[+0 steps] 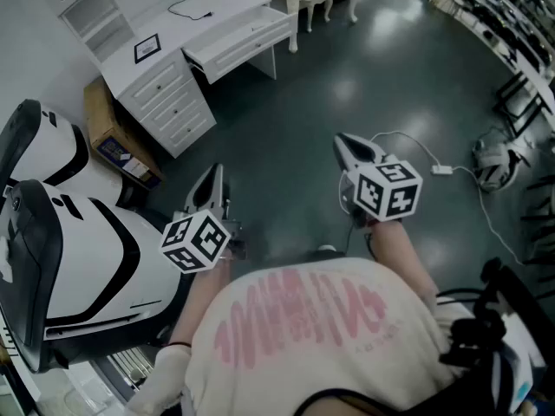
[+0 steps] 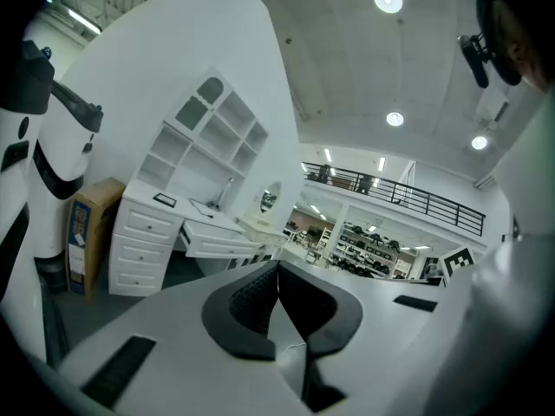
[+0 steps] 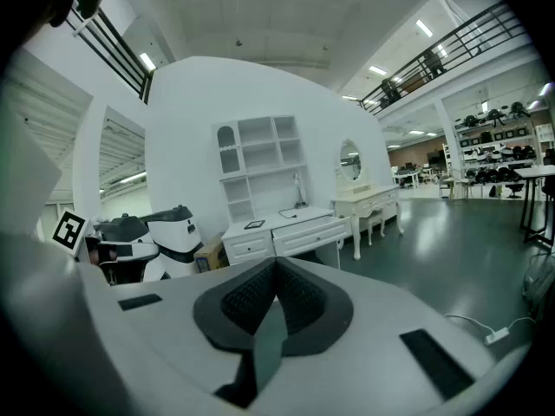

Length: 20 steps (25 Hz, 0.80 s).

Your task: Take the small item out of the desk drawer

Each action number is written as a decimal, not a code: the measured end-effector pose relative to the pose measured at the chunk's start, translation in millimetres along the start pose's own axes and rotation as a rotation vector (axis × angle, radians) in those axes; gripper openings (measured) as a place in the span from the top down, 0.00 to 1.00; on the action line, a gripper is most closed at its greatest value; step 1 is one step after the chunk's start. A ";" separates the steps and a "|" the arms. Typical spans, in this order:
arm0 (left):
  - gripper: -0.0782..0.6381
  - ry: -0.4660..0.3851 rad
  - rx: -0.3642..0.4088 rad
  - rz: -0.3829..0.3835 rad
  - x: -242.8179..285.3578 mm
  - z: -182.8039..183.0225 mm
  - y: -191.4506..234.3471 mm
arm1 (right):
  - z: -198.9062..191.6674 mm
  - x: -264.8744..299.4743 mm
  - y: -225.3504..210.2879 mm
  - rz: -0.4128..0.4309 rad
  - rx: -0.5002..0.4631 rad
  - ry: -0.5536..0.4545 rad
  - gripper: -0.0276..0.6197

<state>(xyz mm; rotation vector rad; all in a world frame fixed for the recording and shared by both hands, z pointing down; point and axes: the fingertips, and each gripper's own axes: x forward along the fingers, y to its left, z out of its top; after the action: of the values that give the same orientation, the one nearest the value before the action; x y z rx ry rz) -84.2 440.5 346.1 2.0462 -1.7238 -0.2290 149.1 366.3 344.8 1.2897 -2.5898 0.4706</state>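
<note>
Standing on the dark grey floor (image 1: pixel 364 76), the person holds two empty tongs. The left tongs (image 1: pixel 213 176) are pressed fully together, and the right tongs (image 1: pixel 349 148) are likewise closed on nothing. Well apart from both, the white table (image 1: pixel 204 11) has its wide white drawer (image 1: pixel 247 42) pulled out. The small item cannot be made out inside it.

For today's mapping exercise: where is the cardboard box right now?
In the head view, the cardboard box stands upper left, between the white desk and the white machine.
</note>
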 end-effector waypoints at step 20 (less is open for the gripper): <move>0.85 -0.003 -0.071 -0.019 156.3 43.4 64.3 | 65.1 174.1 -80.4 0.046 0.034 -0.013 0.93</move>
<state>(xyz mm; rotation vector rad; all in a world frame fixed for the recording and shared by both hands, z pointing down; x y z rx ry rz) -127.3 272.0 361.0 2.0125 -1.6742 -0.2951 107.1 168.5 356.1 1.2506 -2.6375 0.5187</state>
